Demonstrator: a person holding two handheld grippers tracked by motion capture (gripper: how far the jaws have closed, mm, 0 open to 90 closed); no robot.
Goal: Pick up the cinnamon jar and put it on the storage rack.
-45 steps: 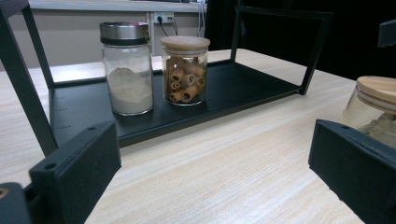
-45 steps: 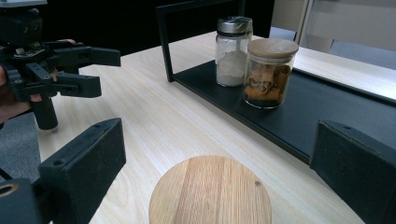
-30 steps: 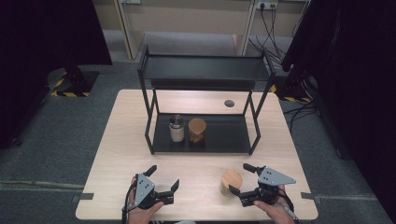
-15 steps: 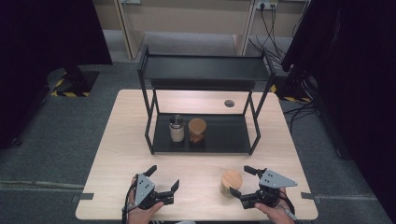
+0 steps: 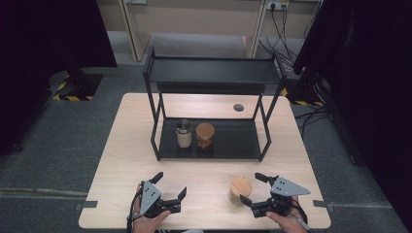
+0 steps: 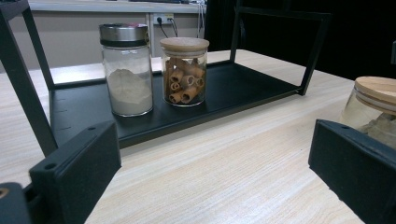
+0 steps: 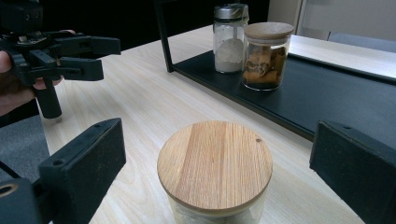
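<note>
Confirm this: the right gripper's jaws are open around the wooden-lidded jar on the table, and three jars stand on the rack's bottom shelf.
One thing is wrong: two jars stand on the rack's bottom shelf, not three, a metal-lidded jar and a cinnamon jar, as the high view shows. The rest holds: the right gripper has its jaws open around the wooden-lidded jar on the table.

Wood, glass and matt black metal

The table point(image 5: 204, 174) is pale smooth wood; the near jar point(image 7: 215, 172) is clear glass with a wooden lid – the rack point(image 5: 214, 141) is matt black metal, the gripper jaws matt black plastic.
</note>
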